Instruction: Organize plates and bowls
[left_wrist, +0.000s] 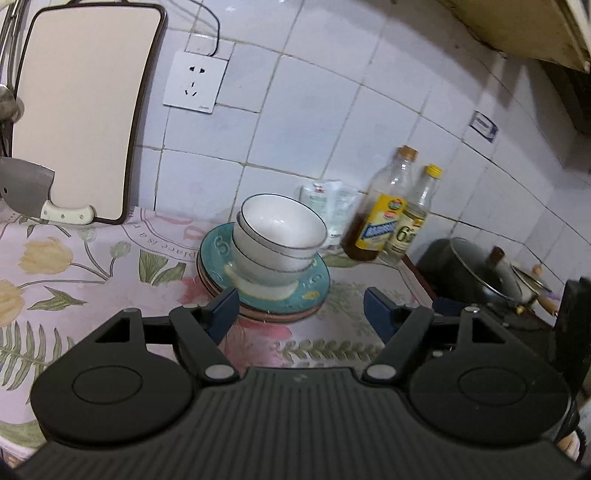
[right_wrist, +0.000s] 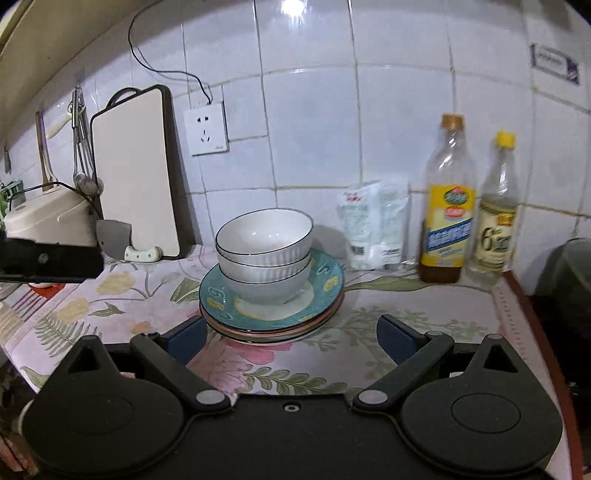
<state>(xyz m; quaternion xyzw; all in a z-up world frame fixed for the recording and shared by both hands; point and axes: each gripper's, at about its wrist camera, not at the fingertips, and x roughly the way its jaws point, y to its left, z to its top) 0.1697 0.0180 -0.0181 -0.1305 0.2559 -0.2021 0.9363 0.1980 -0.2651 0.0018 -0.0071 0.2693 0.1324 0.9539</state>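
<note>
Left wrist view first: my left gripper (left_wrist: 299, 308) hangs with its jaws spread wide and nothing between them, the blue pads standing clear of everything. Just beyond them sits the stack: three white bowls (left_wrist: 279, 240) nested one in another, resting on the teal plate (left_wrist: 218, 254), which tops a small pile with a pinkish plate (left_wrist: 273, 317) showing at the rim underneath. All of it stands on the floral tablecloth (left_wrist: 74, 258), close to the tiled wall. A cleaver (left_wrist: 29, 192) leans by the cutting board (left_wrist: 81, 110) at the left, two bottles stand to the right of the stack, and a lidded pot (left_wrist: 476, 273) waits further right.

Over to the right wrist view: my right gripper (right_wrist: 291, 338) is released too, jaws apart and empty, pointing at the same pile. The bowls (right_wrist: 264, 251) sit slightly off-centre on the teal plate (right_wrist: 325, 284), touching it. The oil bottle (right_wrist: 447, 206) and the vinegar bottle (right_wrist: 495, 218) stand well apart from the stack, with a white packet (right_wrist: 373, 225) between.

My read: the stacking looks done, bowls on plates, and both grippers are clear of it. If anything remains, it calls for a steadying nudge to centre the bowls, taken gently so the tower does not tip.
</note>
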